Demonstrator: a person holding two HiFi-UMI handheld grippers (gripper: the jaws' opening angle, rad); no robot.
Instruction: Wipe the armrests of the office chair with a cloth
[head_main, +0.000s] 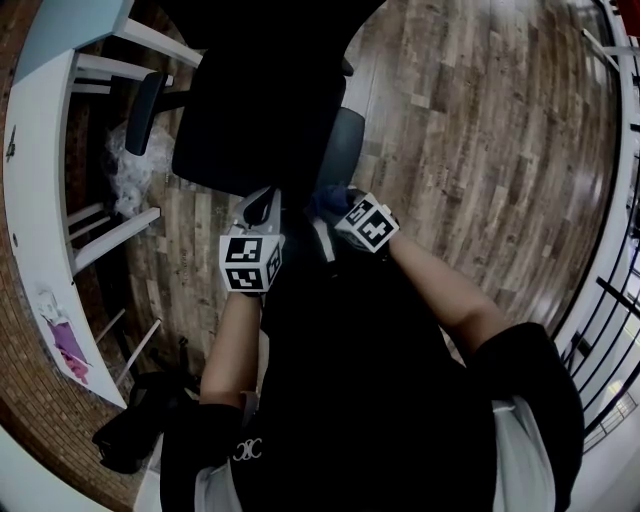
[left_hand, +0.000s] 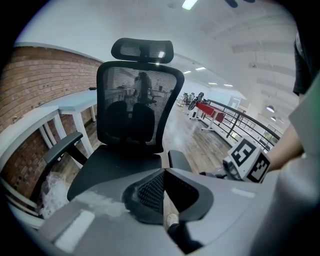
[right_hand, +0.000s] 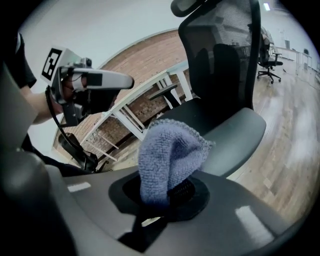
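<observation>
Our right hand-held gripper (right_hand: 169, 189) has its jaws clamped on a blue-grey knitted cloth (right_hand: 167, 155), which stands up out of the jaws in a rumpled fold. Our left hand-held gripper (left_hand: 164, 172) has its jaws together at the tips, with nothing between them. The only markings we can see are the black-and-white square patterns on each marker cube (left_hand: 249, 157). A small white emblem (head_main: 248, 450) on the dark shirt is too small to read. The cloth sits right at the jaw tips. Just beyond it, slightly to the right of the right hand-held gripper, lies the grey pad of the office chair's near armrest (right_hand: 237, 132); we cannot tell whether cloth and pad touch. From the left hand-held gripper, that same near armrest lies just ahead of the closed jaws, and the right hand-held gripper is close by on its right. The office chair (left_hand: 135, 105), with its black mesh backrest, stands straight ahead. The far armrest (left_hand: 62, 147) is well off to the left. Beyond it, a white bench (left_hand: 75, 102) runs along a brick wall (left_hand: 35, 82). The wooden floor (head_main: 480, 130) spreads out on the right gripper's side.
</observation>
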